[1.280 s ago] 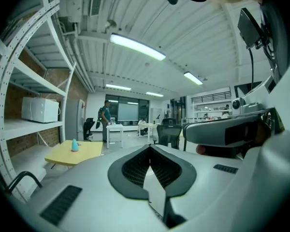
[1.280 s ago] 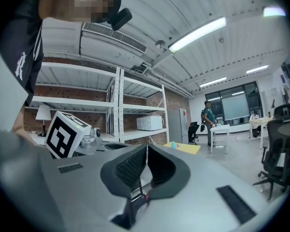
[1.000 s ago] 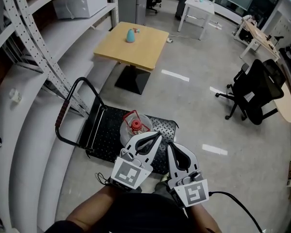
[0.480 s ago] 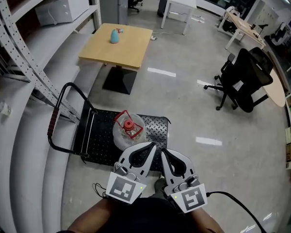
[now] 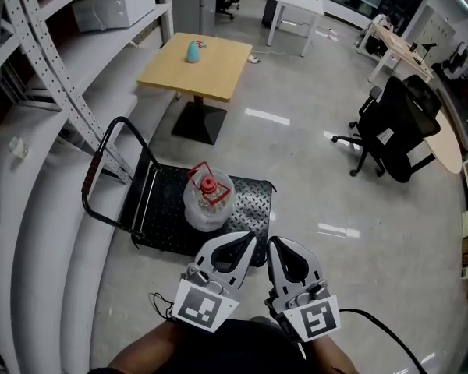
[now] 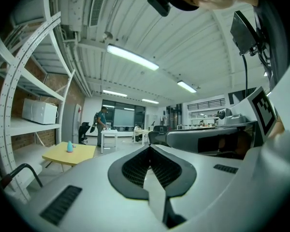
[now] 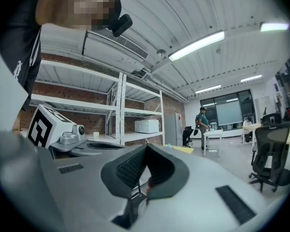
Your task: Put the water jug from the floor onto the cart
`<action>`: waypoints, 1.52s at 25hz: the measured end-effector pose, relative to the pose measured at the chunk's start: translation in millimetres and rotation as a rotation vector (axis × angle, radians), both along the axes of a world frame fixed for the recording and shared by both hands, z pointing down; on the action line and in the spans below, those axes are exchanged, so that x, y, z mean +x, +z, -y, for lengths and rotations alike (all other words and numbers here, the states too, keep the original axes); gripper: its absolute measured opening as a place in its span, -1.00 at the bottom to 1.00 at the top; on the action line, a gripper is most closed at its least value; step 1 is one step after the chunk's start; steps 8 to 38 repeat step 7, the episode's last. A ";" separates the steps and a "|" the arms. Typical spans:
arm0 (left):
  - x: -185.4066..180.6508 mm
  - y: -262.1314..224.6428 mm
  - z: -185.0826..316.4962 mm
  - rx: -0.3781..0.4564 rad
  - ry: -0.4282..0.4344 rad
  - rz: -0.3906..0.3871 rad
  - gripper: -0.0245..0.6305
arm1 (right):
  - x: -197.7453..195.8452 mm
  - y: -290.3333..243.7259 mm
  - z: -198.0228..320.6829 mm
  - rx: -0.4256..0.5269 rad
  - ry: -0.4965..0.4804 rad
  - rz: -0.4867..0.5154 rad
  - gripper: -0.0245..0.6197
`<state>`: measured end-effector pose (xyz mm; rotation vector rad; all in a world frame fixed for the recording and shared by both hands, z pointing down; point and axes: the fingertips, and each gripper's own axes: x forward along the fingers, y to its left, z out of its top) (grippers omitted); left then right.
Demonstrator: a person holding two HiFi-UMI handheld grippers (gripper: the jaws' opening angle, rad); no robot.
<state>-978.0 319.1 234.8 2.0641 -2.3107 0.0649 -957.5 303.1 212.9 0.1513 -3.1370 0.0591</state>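
Observation:
The clear water jug (image 5: 207,201) with its red cap and red handle stands upright on the black cart (image 5: 168,209), near the deck's middle. The cart's loop handle (image 5: 101,170) rises at its left end. My left gripper (image 5: 249,238) and right gripper (image 5: 271,244) are side by side in front of the cart, short of the jug and not touching it. Both are shut with nothing between the pads. In the left gripper view the left gripper (image 6: 150,146) points level across the room, and so does the right gripper (image 7: 146,146) in the right gripper view. The jug is hidden in both of those views.
A metal shelving rack (image 5: 39,68) runs along the left, close to the cart. Beyond the cart stands a yellow table (image 5: 196,67) with a teal bottle (image 5: 193,51). A black office chair (image 5: 398,131) is at the right. A white table (image 5: 296,10) stands far back.
Both grippers have drawn back from the jug toward the person; a gap now shows between their tips and the jug. The jug stays put on the cart.

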 end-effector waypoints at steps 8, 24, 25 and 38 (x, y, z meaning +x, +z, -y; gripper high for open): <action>147.1 1.6 -13.6 0.031 -0.060 -0.005 -0.92 | 148.3 6.8 -14.0 0.011 -0.042 0.007 -0.92; 147.1 1.6 -13.6 0.031 -0.060 -0.005 -0.92 | 148.3 6.8 -14.0 0.011 -0.042 0.007 -0.92; 147.1 1.6 -13.6 0.031 -0.060 -0.005 -0.92 | 148.3 6.8 -14.0 0.011 -0.042 0.007 -0.92; 147.1 1.6 -13.6 0.031 -0.060 -0.005 -0.92 | 148.3 6.8 -14.0 0.011 -0.042 0.007 -0.92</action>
